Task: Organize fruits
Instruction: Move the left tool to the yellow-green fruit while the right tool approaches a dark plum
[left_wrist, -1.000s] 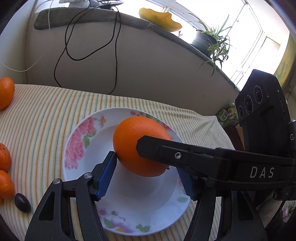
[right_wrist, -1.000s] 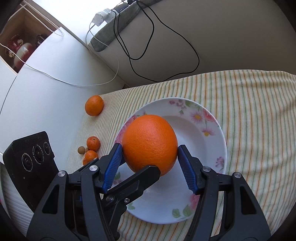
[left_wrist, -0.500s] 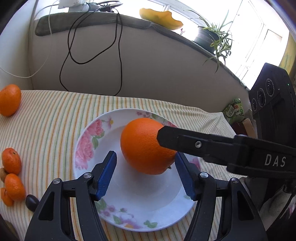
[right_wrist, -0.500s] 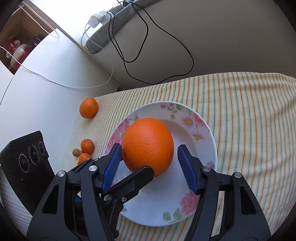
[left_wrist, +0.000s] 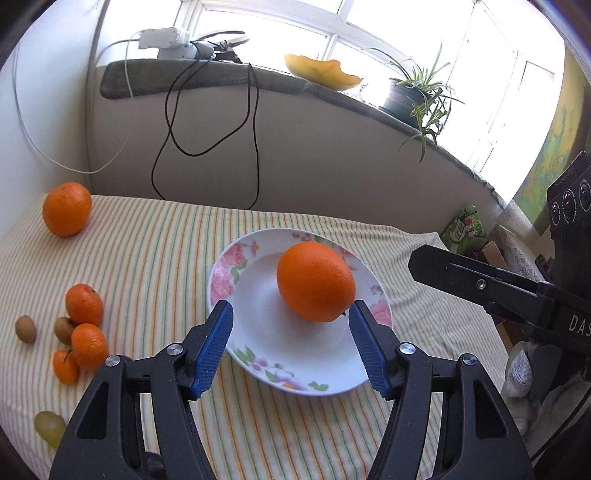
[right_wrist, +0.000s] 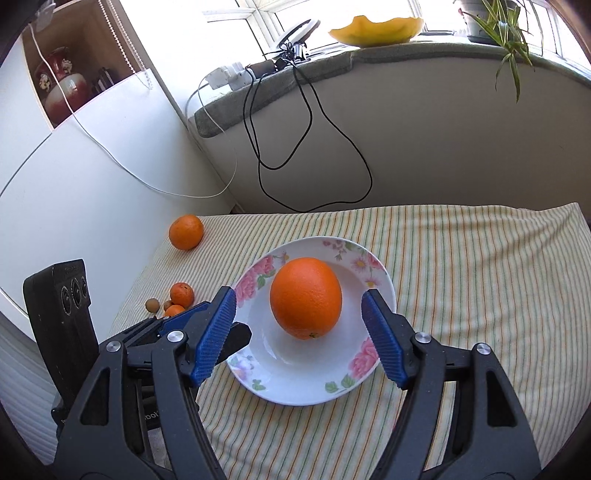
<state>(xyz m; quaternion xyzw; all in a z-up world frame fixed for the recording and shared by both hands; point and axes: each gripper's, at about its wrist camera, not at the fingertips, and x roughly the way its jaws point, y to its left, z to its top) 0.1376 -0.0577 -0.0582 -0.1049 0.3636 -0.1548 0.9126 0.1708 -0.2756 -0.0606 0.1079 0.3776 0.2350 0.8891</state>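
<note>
Right gripper (right_wrist: 299, 336) spread, clear of orange (right_wrist: 306, 298) on plate (right_wrist: 295, 391).

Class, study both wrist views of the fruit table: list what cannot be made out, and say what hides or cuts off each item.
- Dark object, left wrist view: behind the left gripper, at the bottom edge; unidentifiable.
- Grape, left wrist view: partly cut by the dark fisheye rim.
- Small fruits, right wrist view: partly behind the left gripper; count unclear.
- Underside of the orange on the plate: hidden in both views.
- Window: glare hides outdoors.
</note>
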